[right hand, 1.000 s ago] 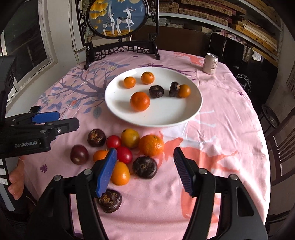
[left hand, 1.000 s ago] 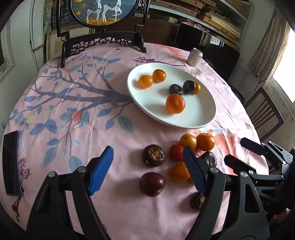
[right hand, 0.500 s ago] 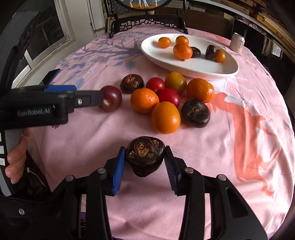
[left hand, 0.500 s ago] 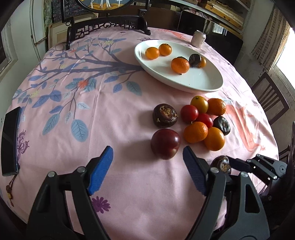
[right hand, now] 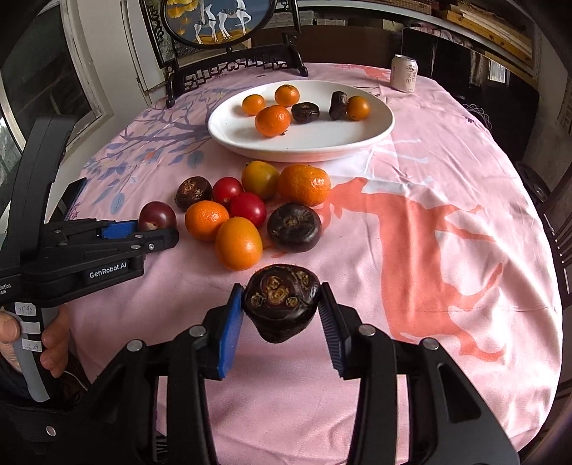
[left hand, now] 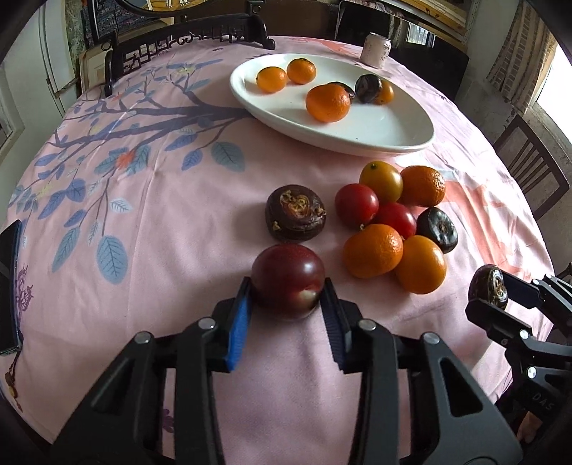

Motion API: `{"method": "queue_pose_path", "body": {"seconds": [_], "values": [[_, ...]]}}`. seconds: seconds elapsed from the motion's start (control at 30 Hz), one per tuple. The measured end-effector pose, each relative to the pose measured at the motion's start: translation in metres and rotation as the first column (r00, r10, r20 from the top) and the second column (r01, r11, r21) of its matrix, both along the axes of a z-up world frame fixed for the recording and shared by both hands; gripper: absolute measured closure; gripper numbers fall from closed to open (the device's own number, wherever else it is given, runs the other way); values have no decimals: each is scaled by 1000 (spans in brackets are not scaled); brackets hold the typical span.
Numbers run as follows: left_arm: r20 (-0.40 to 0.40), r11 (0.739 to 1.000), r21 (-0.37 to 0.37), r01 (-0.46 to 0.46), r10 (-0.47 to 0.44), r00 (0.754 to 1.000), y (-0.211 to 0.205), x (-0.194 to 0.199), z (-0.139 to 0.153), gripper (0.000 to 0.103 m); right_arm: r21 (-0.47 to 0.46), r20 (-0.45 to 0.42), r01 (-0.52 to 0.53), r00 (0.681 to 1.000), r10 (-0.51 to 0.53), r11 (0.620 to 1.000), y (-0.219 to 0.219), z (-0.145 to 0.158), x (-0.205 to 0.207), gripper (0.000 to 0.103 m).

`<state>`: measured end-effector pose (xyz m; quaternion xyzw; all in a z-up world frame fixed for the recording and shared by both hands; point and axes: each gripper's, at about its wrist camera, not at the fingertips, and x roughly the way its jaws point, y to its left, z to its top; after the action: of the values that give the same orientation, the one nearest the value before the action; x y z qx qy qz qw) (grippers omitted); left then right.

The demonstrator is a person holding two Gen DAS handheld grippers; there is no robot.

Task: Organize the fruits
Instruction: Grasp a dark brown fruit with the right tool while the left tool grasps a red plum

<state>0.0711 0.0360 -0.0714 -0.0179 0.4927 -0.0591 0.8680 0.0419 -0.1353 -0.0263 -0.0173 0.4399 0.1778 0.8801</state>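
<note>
Left gripper point(left hand: 286, 304) pinches the dark red plum point(left hand: 287, 279); at its 3 o'clock, right gripper point(right hand: 282, 307) pinches a brown mangosteen point(right hand: 281, 300).

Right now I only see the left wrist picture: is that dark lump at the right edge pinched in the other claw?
Observer: Yes, the right gripper is shut on a dark wrinkled fruit, both blue pads against its sides.
Operator: My claw grips the dark red fruit; who holds the claw?
Observer: A bare hand wraps the left gripper's handle.
Operator: What tops the carved stand behind the plate?
Observer: A round painted screen showing white deer.
</note>
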Motion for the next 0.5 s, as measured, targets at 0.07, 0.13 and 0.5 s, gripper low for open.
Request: {"method": "queue_pose_path", "body": {"seconds": [0.07,0.13,0.5], "values": [[-5,1000,-19,-8,8,1000,2,0,0,66,6,1,4,1000,-4,1000,-2,1,0,60],[-6,999,-35,-10,10,1000,4,-1,2,66,10,4,7,1000,-7,1000,-4,2,-1,60],[33,997,-73,3,-1,999,8,-13,26,66,27,8,4,1000,-5,1000,-4,8,3,60]]}}
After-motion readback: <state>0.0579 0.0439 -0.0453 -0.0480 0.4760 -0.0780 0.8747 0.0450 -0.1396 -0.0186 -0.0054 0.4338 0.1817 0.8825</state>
